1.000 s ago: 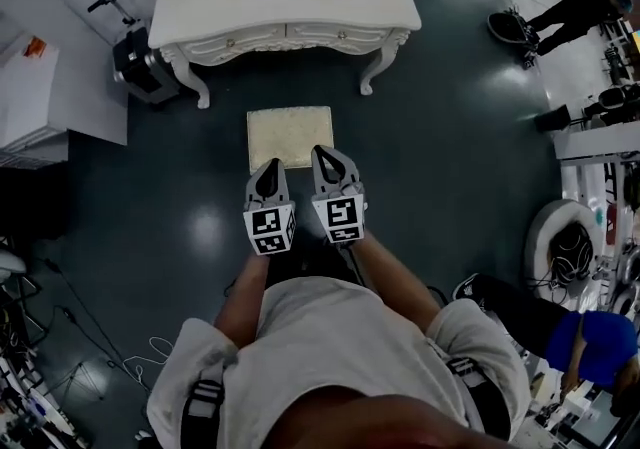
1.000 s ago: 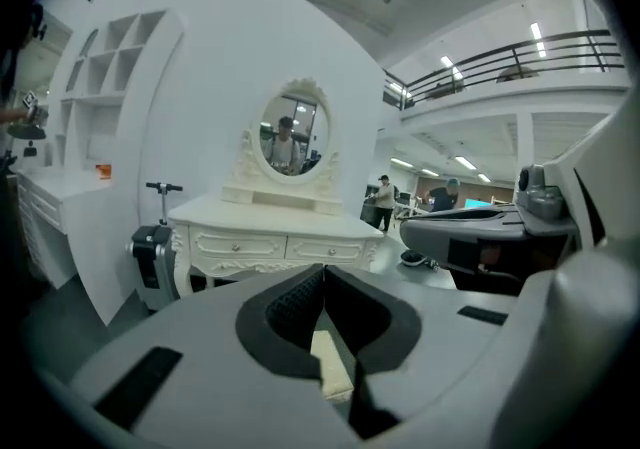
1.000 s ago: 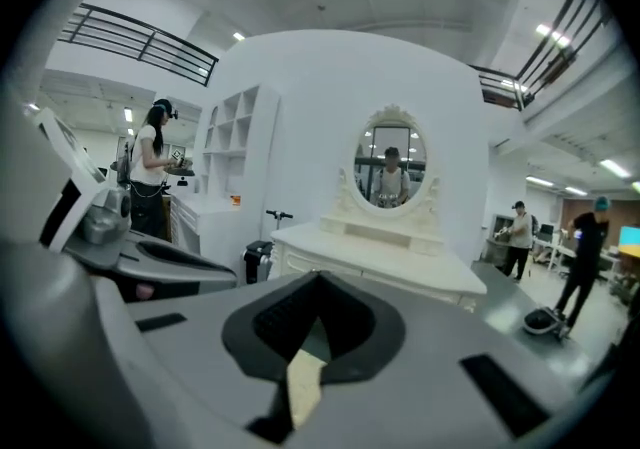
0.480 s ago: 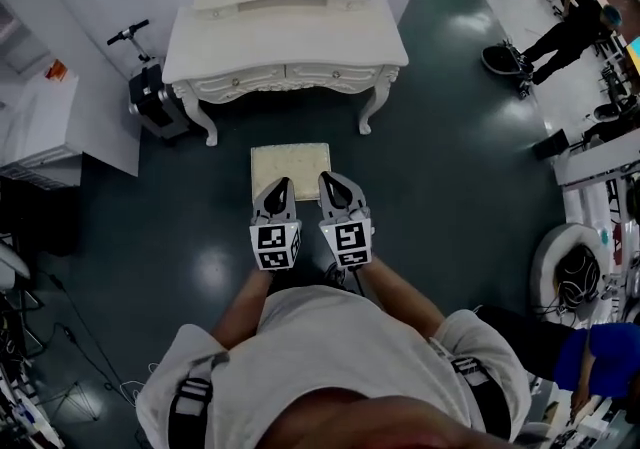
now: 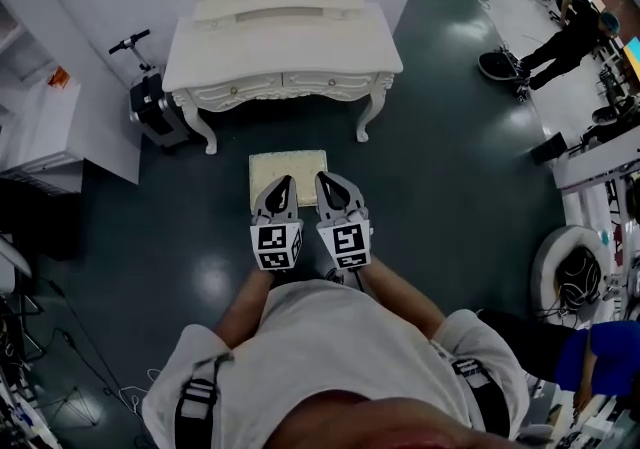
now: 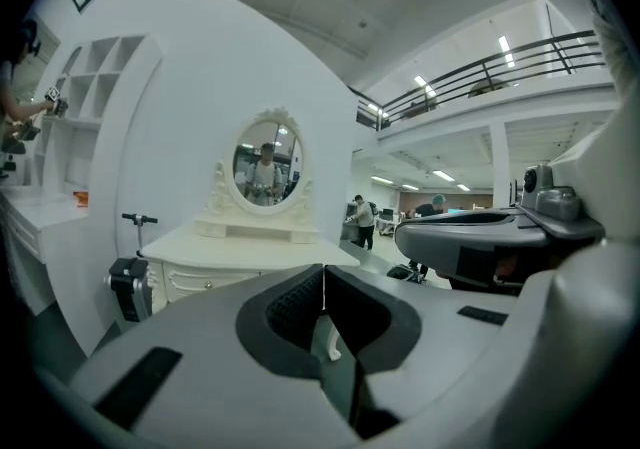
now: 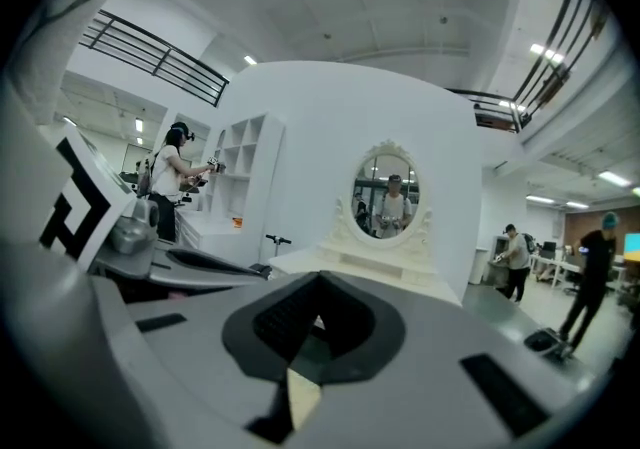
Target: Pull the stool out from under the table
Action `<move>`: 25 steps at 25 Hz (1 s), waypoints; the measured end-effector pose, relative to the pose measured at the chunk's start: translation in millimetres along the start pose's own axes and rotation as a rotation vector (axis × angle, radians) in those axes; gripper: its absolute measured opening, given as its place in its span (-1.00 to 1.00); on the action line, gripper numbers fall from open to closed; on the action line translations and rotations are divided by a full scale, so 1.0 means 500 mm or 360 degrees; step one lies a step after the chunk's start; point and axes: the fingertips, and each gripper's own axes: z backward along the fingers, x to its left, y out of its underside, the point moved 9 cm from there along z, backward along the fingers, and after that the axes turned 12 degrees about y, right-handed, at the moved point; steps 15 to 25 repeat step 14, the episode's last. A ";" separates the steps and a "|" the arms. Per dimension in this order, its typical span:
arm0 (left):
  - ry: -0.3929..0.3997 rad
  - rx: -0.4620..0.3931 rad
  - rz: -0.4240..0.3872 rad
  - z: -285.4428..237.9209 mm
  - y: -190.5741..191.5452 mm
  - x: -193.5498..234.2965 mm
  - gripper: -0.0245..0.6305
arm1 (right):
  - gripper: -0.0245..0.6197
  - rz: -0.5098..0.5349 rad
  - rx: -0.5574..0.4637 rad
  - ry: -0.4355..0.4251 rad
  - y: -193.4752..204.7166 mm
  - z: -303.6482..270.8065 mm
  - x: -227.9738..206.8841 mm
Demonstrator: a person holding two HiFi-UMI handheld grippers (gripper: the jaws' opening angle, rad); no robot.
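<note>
The cream cushioned stool stands on the dark floor in front of the white dressing table, clear of its legs. My left gripper and right gripper hover side by side above the stool's near edge, both shut with nothing between their jaws. In the left gripper view my left gripper points toward the dressing table and its oval mirror. In the right gripper view a strip of the stool shows below my right gripper; the mirror is ahead.
A folded black scooter leans left of the dressing table, beside a white shelf unit. Cables trail over the floor at the lower left. People and equipment stand at the right edge.
Both grippers have risen together and now sit above the stool's near edge. The head view has tipped up, showing more of the dressing table and its mirror.
</note>
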 end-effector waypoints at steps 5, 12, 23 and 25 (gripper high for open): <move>-0.0006 -0.0008 -0.0005 0.002 -0.001 -0.014 -0.89 | -0.88 -0.0008 0.0006 0.0005 0.003 0.011 -0.016; -0.0005 0.0010 0.0015 0.008 0.011 -0.031 -0.89 | -0.88 0.0020 0.0020 -0.0006 0.008 0.036 -0.025; -0.0007 0.0010 0.0019 0.010 0.010 -0.033 -0.90 | -0.88 0.0027 0.0015 -0.0009 0.005 0.044 -0.030; -0.0007 0.0010 0.0019 0.010 0.010 -0.033 -0.90 | -0.88 0.0027 0.0015 -0.0009 0.005 0.044 -0.030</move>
